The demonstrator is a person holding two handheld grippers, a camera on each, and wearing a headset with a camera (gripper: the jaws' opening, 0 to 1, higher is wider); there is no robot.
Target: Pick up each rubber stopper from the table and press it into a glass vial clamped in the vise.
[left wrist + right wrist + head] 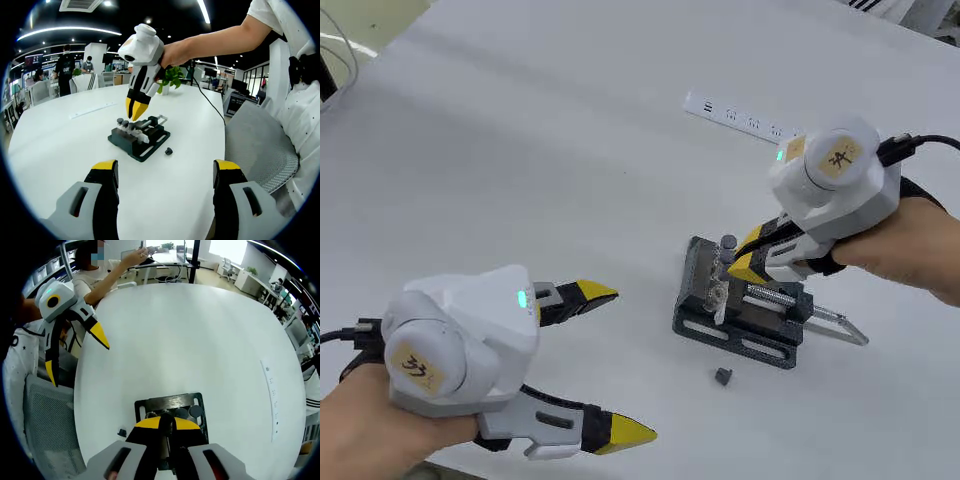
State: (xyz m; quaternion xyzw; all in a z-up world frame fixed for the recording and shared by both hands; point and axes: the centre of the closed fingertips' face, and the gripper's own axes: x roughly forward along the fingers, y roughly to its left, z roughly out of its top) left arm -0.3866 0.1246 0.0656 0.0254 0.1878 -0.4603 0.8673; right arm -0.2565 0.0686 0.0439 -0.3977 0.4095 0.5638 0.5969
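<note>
Pressing step, I judge: right gripper [738, 262], fingers closed, sits atop the vise [740, 325]. Left gripper [634, 363] hangs open; next, the loose stopper [723, 376] at the vise's 6 o'clock needs picking up.

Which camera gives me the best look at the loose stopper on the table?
Head view: the stopper lies unobstructed in front of the vise. Both gripper views show it as a small dark speck beside the vise.
</note>
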